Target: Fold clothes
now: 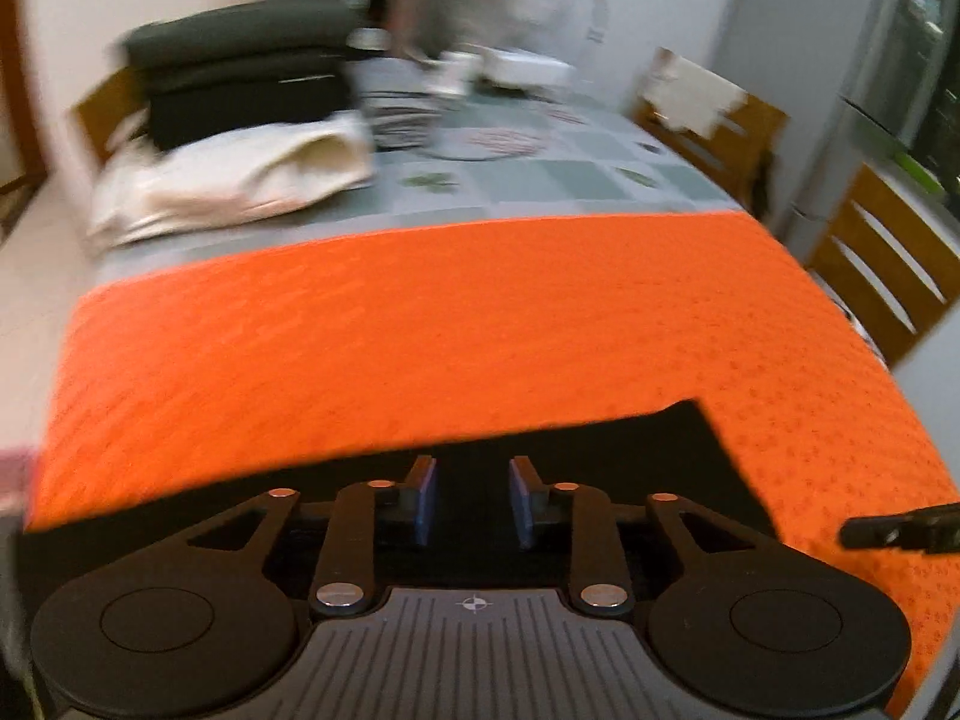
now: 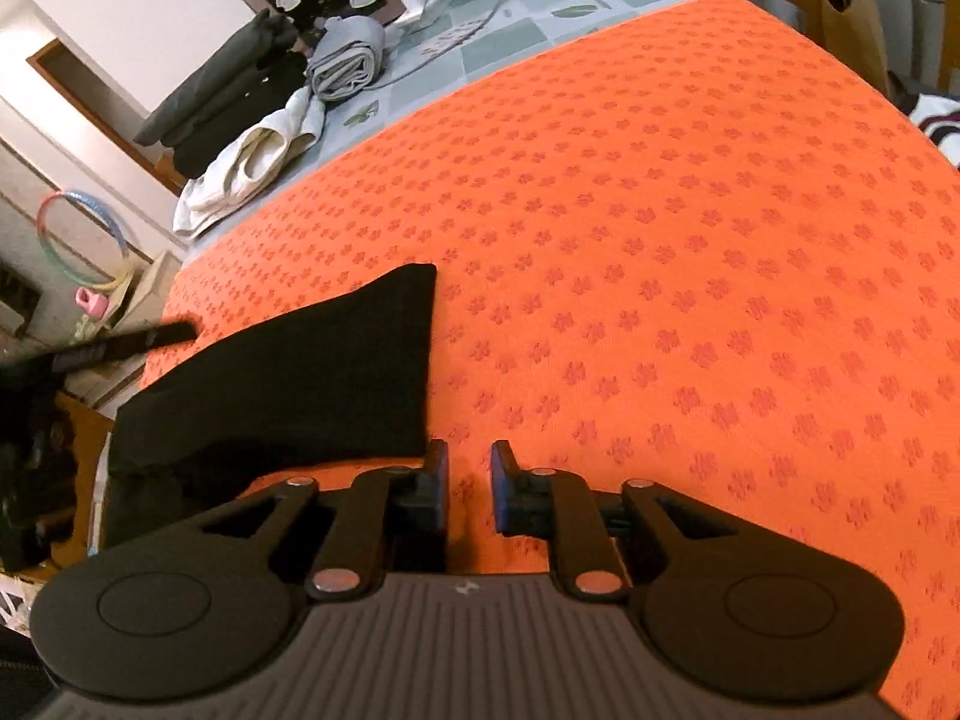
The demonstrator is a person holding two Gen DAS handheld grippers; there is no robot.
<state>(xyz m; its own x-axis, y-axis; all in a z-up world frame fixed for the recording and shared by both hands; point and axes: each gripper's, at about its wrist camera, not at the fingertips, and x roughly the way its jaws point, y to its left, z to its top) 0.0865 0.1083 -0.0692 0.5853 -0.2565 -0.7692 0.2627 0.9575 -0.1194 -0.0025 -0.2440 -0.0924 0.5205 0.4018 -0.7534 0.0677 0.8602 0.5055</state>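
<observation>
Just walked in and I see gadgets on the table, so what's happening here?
A person holding two-finger tongs in each hand is folding clothes. A black fabric garment lies at the near edge of the orange flower-patterned mat. The left tongs hover open above it, and the right tongs are open beside its edge, gripping nothing. Folded dark and cream clothes sit piled further back.

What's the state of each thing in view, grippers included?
Left gripper: open, over the black garment, holding nothing.
Right gripper: open, empty, beside the garment's edge.
Black garment: flat on the orange mat, near edge hanging off.
Orange mat: spread flat on the table.
Cream garment: loosely bunched.
Dark clothes: folded, stacked.
Grey garment: rolled.
</observation>
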